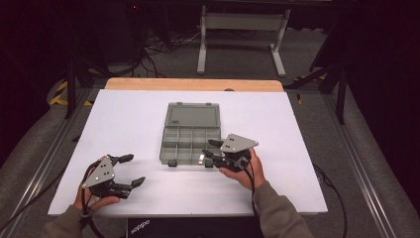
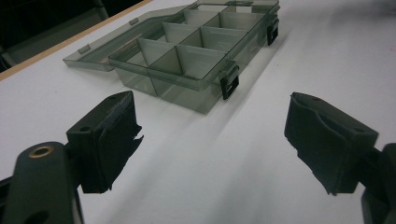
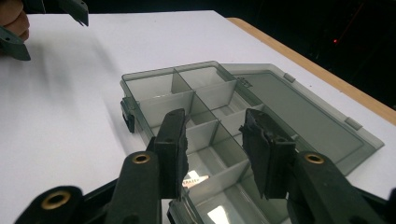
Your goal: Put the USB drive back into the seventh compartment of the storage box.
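I am hovering the right gripper (image 1: 214,149), fingers narrowly parted and empty, over the near-right compartments of the open organiser box (image 1: 190,133) mid-bench; the left gripper (image 1: 131,171), fingers wide, is waiting farther off.

Box (image 3: 224,140) near corner behind tongs (image 3: 215,149)

The word "adidas" is showing in white letters, tilted, on a dark garment (image 1: 140,227) at the bottom centre of the high view, just below the tabletop's (image 1: 124,129) near edge.
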The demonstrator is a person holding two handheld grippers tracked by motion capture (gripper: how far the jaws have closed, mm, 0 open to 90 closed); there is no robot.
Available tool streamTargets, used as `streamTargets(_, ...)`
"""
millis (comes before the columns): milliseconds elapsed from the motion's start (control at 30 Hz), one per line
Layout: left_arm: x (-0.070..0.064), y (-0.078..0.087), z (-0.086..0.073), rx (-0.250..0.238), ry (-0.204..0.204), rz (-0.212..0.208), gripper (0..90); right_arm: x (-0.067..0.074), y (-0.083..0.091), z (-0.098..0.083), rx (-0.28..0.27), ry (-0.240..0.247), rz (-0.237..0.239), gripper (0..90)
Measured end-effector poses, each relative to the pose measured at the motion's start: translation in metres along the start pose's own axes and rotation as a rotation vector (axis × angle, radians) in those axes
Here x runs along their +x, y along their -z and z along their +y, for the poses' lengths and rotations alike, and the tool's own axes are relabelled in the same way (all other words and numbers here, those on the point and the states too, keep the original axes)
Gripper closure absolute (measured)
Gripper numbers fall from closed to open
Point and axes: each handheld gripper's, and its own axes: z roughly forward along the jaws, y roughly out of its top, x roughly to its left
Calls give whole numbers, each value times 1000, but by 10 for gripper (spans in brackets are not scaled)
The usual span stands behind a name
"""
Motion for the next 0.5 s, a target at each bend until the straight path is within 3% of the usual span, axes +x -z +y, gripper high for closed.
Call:
streamTargets(300,-1,-1,1,4,0,1,200,0,21,-9,9,7,-34,619)
streamTargets(500,-1,-1,2,1,-6,-8,243,4,32,-16,25,23,-36,679)
